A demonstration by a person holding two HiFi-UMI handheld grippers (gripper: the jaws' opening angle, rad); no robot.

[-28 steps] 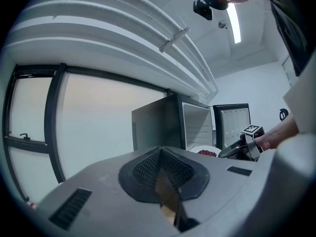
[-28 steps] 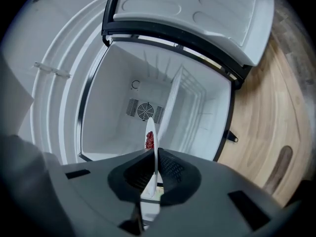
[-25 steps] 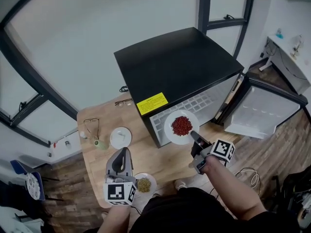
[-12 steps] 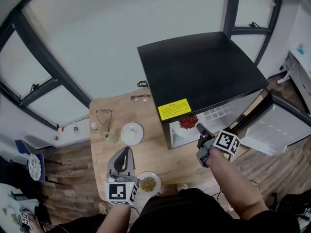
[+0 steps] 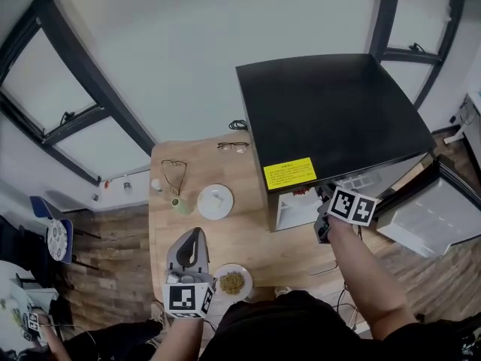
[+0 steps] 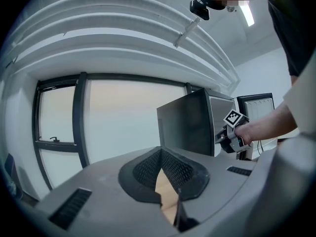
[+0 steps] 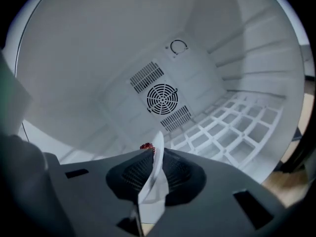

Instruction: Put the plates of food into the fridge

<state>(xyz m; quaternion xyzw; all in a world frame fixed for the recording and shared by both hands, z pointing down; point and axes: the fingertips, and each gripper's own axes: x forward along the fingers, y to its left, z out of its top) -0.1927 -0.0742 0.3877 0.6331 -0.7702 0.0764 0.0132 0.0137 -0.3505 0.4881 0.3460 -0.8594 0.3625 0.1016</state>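
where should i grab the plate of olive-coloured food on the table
Pinch the bare rim of the plate from its left, where the left tool is. It lies flat on the table with food heaped in the middle, so likely only the thin edge offers a grip.

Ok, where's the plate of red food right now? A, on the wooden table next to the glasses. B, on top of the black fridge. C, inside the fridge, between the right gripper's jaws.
C: the right gripper view shows the rim of the plate of red food between the opening jaws of the right gripper, with the fridge interior all around.
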